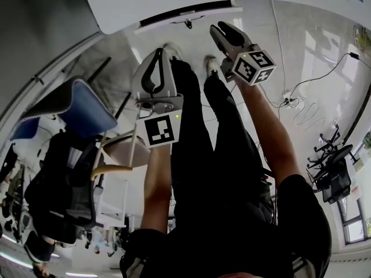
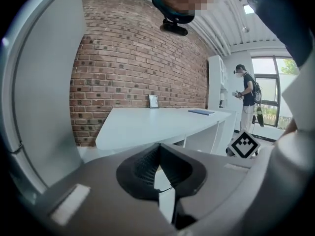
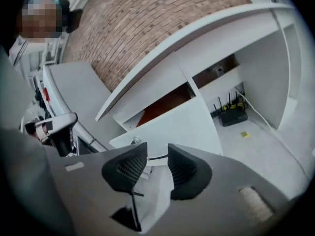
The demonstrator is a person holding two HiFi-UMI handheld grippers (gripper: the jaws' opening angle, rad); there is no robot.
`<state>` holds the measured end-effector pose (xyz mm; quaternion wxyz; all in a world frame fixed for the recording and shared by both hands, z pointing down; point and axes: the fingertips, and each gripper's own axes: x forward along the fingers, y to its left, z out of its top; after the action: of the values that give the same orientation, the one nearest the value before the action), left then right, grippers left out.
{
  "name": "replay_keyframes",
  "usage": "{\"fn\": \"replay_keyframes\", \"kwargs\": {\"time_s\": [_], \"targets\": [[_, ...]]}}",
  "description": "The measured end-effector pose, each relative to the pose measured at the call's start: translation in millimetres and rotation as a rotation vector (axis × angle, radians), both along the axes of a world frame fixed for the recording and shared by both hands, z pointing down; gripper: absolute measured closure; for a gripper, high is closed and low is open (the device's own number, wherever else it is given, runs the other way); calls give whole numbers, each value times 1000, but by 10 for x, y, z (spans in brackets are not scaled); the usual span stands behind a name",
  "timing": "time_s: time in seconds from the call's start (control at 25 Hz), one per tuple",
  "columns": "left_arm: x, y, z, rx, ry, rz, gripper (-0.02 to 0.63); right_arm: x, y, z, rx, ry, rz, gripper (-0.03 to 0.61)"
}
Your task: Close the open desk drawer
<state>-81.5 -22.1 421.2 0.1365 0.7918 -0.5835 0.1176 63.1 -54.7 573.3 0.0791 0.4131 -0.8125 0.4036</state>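
Left gripper (image 2: 158,156) is shut and empty, pointing off across the room. Right gripper (image 3: 156,153) has its jaws apart on nothing, aimed at the drawer (image 3: 182,127), which hangs out under the desk (image 3: 206,28). It looks stiff, light and on runners, so a flat push mid-front should do.

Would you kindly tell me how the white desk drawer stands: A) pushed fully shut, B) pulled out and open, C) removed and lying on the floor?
B: the right gripper view shows the white desk drawer jutting out of the white desk, its reddish-brown inside exposed.
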Motion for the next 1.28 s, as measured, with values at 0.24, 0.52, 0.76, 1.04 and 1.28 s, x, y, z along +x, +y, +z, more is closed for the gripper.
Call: {"fn": "replay_keyframes", "kwargs": {"time_s": [0.24, 0.52, 0.76, 1.04, 1.28], "targets": [[-43, -74, -20, 10, 2, -13, 600, -158, -31, 298, -135, -206, 94, 443], [7, -122, -35, 17, 18, -3, 600, -208, -102, 539, -236, -404, 242, 443], [20, -133, -9, 12, 11, 7, 600, -392, -131, 615, -281, -521, 236, 445], [-23, -137, 23, 4, 6, 4, 600, -420, -219, 595, -271, -555, 265, 514], [-43, -135, 50, 1, 8, 6, 600, -437, -188, 587, -330, -589, 294, 523]]}}
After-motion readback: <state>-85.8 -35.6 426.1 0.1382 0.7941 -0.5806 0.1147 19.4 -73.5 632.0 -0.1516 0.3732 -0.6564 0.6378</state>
